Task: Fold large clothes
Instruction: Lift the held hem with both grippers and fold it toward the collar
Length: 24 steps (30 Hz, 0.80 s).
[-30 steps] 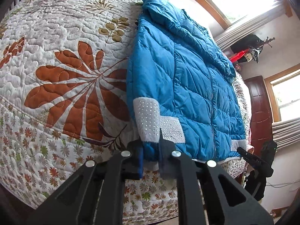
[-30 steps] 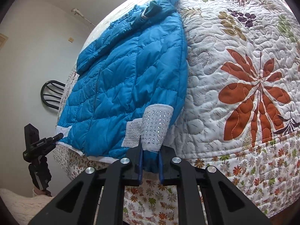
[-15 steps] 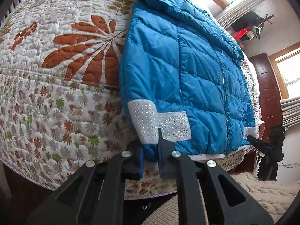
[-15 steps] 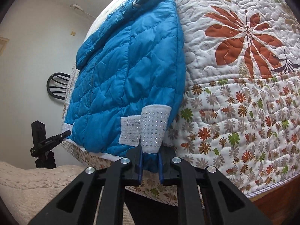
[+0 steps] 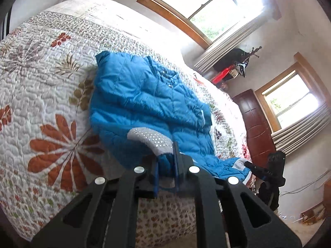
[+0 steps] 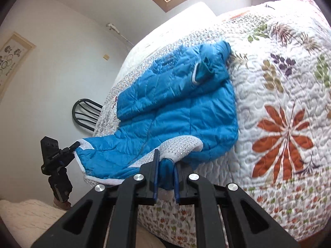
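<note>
A blue quilted jacket (image 5: 144, 103) (image 6: 178, 107) lies on the floral quilt of the bed, its sleeves folded across the body. Its bottom hem hangs lifted off the quilt between my two grippers. My left gripper (image 5: 166, 165) is shut on one hem corner, where a white studded patch (image 5: 151, 138) bends over the fingers. My right gripper (image 6: 165, 169) is shut on the other hem corner, with its own white studded patch (image 6: 182, 146) draped above. Each view shows the opposite gripper (image 5: 258, 170) (image 6: 68, 148) pinching the far corner.
The bed's floral quilt (image 5: 51, 124) (image 6: 279, 113) spreads wide on both sides of the jacket and drops over the near edge. A dark chair (image 6: 86, 113) stands by the wall, a dark wooden door (image 5: 256, 124) and windows behind the bed. A cream knitted sleeve (image 6: 26, 217) shows low left.
Both grippers rose with the hem held. The jacket's lower edge lifted off the bed edge and now hangs in the air, and the jacket looks smaller and farther in both views.
</note>
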Tool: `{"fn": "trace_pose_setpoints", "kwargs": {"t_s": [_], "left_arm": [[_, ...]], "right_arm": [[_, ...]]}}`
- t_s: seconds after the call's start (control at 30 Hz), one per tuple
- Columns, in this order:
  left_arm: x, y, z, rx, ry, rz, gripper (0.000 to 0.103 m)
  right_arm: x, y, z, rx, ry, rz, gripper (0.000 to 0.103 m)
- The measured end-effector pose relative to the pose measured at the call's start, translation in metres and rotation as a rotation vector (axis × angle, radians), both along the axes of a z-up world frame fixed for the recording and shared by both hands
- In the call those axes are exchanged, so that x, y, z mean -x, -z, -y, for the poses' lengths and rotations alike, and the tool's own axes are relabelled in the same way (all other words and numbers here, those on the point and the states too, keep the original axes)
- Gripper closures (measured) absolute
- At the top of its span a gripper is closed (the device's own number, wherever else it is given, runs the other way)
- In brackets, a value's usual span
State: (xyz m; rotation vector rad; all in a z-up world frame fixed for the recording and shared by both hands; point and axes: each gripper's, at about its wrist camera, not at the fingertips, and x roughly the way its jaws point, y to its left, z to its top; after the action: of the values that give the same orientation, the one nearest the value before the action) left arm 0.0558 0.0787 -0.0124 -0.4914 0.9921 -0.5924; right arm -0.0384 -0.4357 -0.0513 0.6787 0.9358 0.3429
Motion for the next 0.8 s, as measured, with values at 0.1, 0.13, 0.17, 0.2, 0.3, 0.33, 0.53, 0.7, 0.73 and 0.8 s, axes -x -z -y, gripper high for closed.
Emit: {"fn": "trace_pose_setpoints", "kwargs": {"t_s": [0.1,0.13,0.17,0.2,0.3,0.33,0.53,0.7,0.73,0.8], "left_arm": [[-0.034,-0.017,0.015,-0.016,-0.002,0.068,0.093],[-0.048,-0.019,0.020,-0.024,-0.001,0.083,0.093],[-0.061,-0.022,0.024,-0.022,0.001,0.089,0.093],[-0.073,-0.024,0.027,-0.016,-0.001,0.092,0.093],[-0.118,-0.024,0.035,0.004,-0.029,0.070,0.093],[-0.131,-0.022,0.037,0.008,-0.039,0.061,0.093],[-0.206,-0.002,0.051,-0.007,-0.092,0.004,0.093],[-0.261,0.027,0.061,-0.072,-0.121,-0.073,0.093],[-0.270,0.033,0.063,-0.085,-0.128,-0.087,0.093],[-0.288,0.049,0.067,-0.113,-0.134,-0.121,0.093]], "right_arm": [[-0.038,-0.019,0.005,0.027,-0.012,0.021,0.092],[-0.050,-0.022,0.008,0.029,-0.013,0.021,0.092],[-0.064,-0.026,0.011,0.027,-0.013,0.021,0.092],[-0.078,-0.027,0.015,0.023,-0.010,0.019,0.092],[-0.121,-0.026,0.027,-0.003,-0.001,0.003,0.092],[-0.135,-0.024,0.031,-0.016,0.003,-0.007,0.092],[-0.216,-0.014,0.046,-0.048,0.010,-0.050,0.092],[-0.274,0.005,0.060,-0.063,0.019,-0.102,0.092],[-0.284,0.010,0.062,-0.067,0.021,-0.113,0.092],[-0.304,0.023,0.065,-0.066,0.022,-0.143,0.092]]}}
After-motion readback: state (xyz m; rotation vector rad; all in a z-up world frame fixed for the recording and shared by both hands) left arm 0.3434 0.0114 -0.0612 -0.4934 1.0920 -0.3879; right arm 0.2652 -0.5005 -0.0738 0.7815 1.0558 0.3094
